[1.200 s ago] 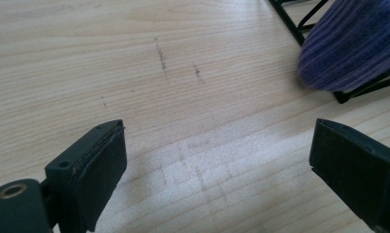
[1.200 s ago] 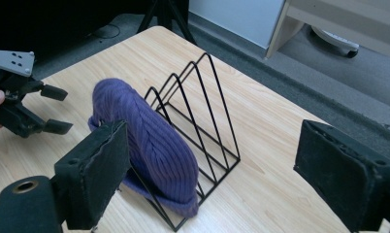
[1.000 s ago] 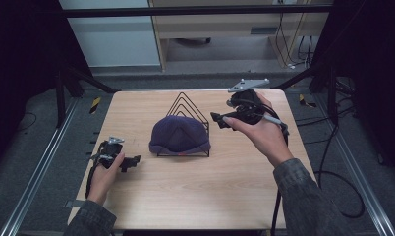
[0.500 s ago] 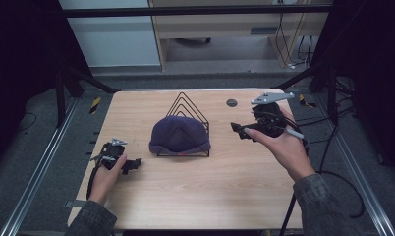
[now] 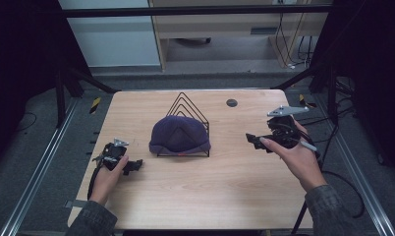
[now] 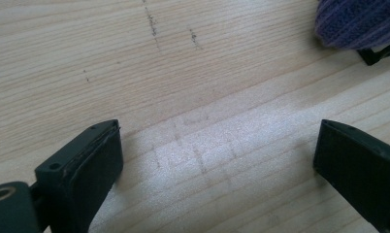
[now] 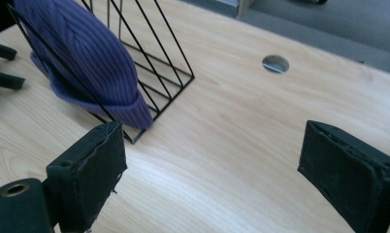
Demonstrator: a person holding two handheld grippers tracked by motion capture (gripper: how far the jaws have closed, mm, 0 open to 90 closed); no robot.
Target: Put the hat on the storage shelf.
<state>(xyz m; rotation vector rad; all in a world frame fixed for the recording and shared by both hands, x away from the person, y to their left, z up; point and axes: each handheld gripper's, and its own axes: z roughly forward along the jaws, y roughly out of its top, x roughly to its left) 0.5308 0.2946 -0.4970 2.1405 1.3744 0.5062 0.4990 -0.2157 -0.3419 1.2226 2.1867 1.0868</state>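
Note:
A purple knit beanie hangs over the front of a black wire rack at the middle of the wooden table. In the right gripper view the beanie drapes the rack at upper left. My left gripper rests low on the table at the left, open, jaws wide over bare wood. A corner of the beanie shows at the left gripper view's top right. My right gripper hovers at the right, open and holding nothing, pointing toward the rack.
A round cable hole sits in the table behind the right hand, also seen as the hole in the right gripper view. Metal frame rails run along both sides of the table. Cables trail off the right edge.
My right gripper has drawn back from the rack, moving right and toward the front of the table. The left gripper has stayed in place. The beanie remains on the rack.

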